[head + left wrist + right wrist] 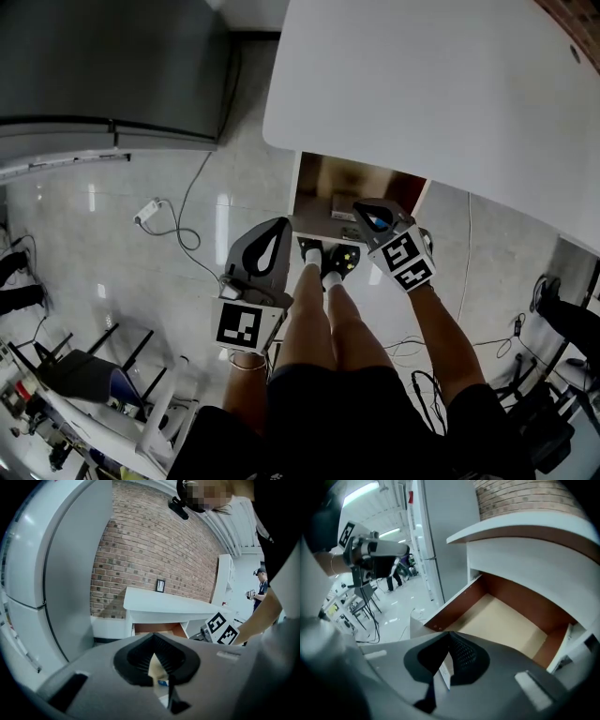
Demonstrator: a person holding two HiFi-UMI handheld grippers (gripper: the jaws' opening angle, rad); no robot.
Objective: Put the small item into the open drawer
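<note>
Under the white table (pixel 422 84) the drawer (pixel 319 183) stands open, its brown inside showing wide in the right gripper view (pixel 501 620). A small grey boxy item (pixel 342 204) lies near the drawer's front. My right gripper (pixel 360 207) hangs over the drawer's front right, jaws together (pixel 450 633). A thin white piece with a blue edge (pixel 444 671) shows in the slit below them; I cannot tell whether the pads press it. My left gripper (pixel 280 223) is held lower left of the drawer, outside it, jaws together (pixel 153 637) and pointing at the drawer (pixel 154 629).
The person's legs and shoes (pixel 328 267) stand just in front of the drawer, between the two grippers. A tall grey cabinet (pixel 112 66) stands to the left, with a power strip and cable (pixel 150 212) on the floor. Chairs (pixel 84 375) crowd the lower left. Another person (pixel 260 588) stands far right.
</note>
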